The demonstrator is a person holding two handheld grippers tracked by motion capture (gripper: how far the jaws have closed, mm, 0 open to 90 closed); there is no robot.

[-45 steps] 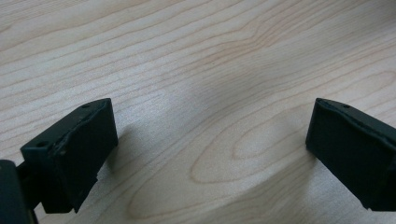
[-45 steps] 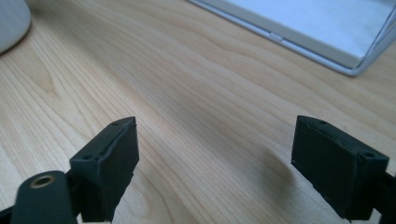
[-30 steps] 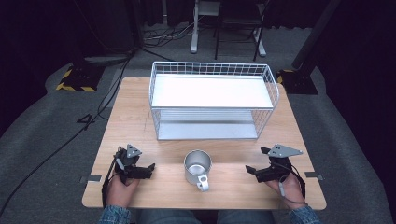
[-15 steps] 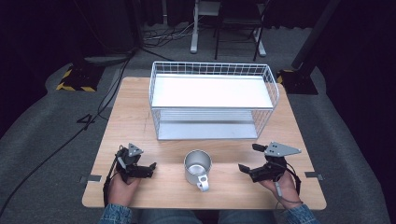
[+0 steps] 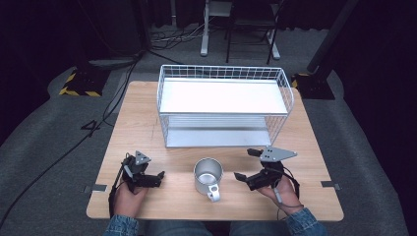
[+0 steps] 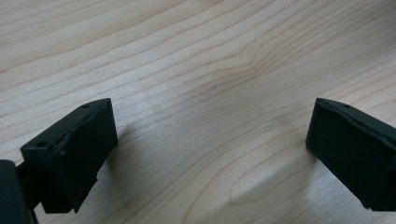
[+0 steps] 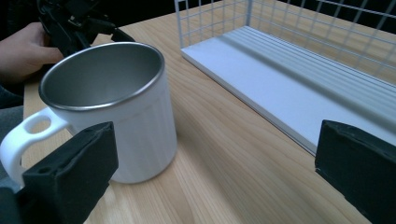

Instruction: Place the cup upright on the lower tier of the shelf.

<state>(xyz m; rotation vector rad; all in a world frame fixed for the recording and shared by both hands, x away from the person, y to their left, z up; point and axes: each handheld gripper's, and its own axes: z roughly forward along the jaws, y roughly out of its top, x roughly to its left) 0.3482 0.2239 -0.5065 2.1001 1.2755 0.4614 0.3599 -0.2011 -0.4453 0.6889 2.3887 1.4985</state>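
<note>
A white mug [image 5: 208, 174] with a steel inside stands upright on the wooden table [image 5: 142, 123], near the front edge, its handle toward the person. My right gripper [image 5: 244, 163] is just right of the mug, open, its jaws pointing at it. In the right gripper view the mug [image 7: 121, 112] stands close ahead on the left, beyond the left jaw, with nothing between the wide-apart jaws [image 7: 215, 163]. My left gripper [image 5: 147, 169] rests on the table left of the mug, open. In its own view the left gripper [image 6: 210, 140] has bare wood between its jaws.
A white wire basket [image 5: 221, 71] with a raised shelf and a white floor [image 7: 289, 93] stands behind the mug at the table's middle and back. Cables and stand legs lie on the dark floor beyond. The other hand and gripper [image 7: 74, 23] appear past the mug.
My right gripper has moved left, closer to the mug, still open. The left gripper and the mug have stayed put.
</note>
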